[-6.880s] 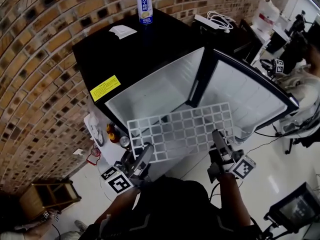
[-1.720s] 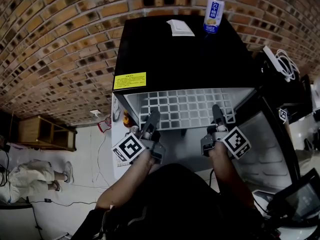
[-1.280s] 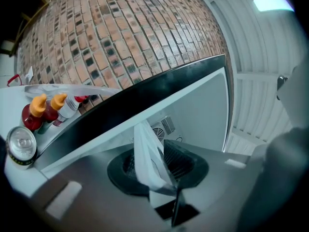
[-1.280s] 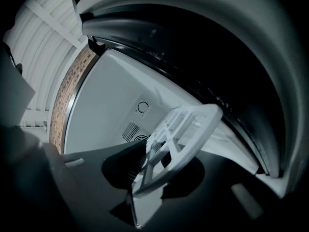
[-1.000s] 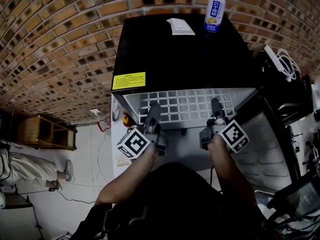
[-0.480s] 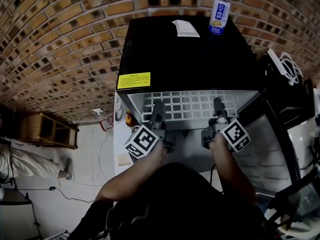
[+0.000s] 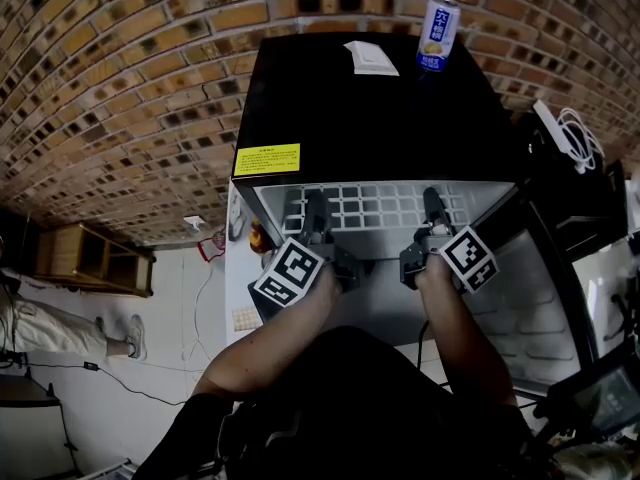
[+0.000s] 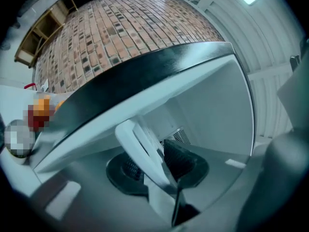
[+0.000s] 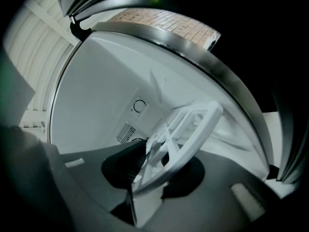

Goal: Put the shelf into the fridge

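- Spanning the mouth of the fridge (image 7: 370,98), the shelf (image 7: 370,206) is held by its near edge, with most of its white grid already inside the compartment just under the black top.
- The left gripper (image 7: 317,211) and the right gripper (image 7: 432,208) are set well apart on that edge, one toward each end. This is judged to keep the wide grid level and square to the opening.
- In the left gripper view the edge bar is pinched between the dark fingers (image 8: 182,159), which have just been closing a little further on it.
- In the right gripper view the fingers (image 9: 126,167) are likewise clamped on the rim bar of the shelf, and the grid runs on toward the back wall.
- The shelf is nearly as wide as the compartment, so the white side walls are judged to be the main thing in the way. A skewed push could jam it.
- The open door (image 7: 545,278) is swung out on the right, just beside the right arm, and leaves the opening free.
- A can (image 7: 437,20), a white card (image 7: 371,57) and a yellow label (image 7: 267,159) are on the fridge top, clear of the path.
- A power strip (image 7: 560,133) with its coiled cable lies to the right, and a wooden rack (image 7: 95,263) stands on the floor to the left, well apart.
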{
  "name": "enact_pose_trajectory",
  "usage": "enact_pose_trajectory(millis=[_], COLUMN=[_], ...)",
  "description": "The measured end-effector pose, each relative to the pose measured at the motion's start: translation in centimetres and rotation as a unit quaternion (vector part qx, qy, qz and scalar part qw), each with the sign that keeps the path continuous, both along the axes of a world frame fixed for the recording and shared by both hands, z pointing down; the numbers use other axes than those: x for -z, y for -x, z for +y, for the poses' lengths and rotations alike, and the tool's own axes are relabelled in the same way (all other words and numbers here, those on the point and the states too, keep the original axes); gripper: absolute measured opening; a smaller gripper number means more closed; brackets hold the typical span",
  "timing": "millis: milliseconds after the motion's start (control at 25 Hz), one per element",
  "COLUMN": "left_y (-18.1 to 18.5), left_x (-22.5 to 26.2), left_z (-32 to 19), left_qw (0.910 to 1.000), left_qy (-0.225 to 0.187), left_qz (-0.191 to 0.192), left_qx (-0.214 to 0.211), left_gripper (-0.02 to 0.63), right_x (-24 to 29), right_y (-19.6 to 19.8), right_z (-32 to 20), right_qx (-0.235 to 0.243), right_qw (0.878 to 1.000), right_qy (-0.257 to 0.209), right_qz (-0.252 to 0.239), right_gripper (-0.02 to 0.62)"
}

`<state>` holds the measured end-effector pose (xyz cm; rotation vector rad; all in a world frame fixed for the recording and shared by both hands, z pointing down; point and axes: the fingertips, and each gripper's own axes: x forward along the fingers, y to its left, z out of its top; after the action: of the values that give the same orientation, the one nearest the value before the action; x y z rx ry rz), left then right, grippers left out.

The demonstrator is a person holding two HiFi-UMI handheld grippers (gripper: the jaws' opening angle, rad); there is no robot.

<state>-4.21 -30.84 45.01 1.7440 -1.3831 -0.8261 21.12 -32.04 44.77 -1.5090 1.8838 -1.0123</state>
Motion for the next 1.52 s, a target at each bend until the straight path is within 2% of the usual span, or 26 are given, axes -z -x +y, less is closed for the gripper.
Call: enact_pose_trajectory(millis=[160, 520, 960, 1520], left_y=[0.0, 0.3, 0.4, 0.1], left_x=[0.1, 0.1, 0.1, 0.2], left_z=[-0.6, -0.9, -1.0, -1.6], left_qw=[0.9999, 0.9994, 0.9991, 0.9994], left_qy=[-0.003, -0.002, -0.007, -0.011], left_qz=[-0.009, -0.003, -0.005, -0.018], left_qx=[0.004, 0.033, 0.040, 0.028], left_gripper=[0.091, 0.087, 0.089, 0.094], right_x=[0.0, 0.1, -0.1, 0.0], right_y=[0.0, 0.0, 0.1, 0.2], right_z=[-0.6, -0.9, -1.1, -1.9], right_qx=[-0.007, -0.027, -0.027, -0.037], right_qw=[1.000, 1.000, 1.000, 0.999], right_qy=[-0.003, -0.009, -0.008, -0.011], right_qz=[0.000, 0.004, 0.005, -0.002], right_gripper=[0.112, 0.115, 0.118, 0.124])
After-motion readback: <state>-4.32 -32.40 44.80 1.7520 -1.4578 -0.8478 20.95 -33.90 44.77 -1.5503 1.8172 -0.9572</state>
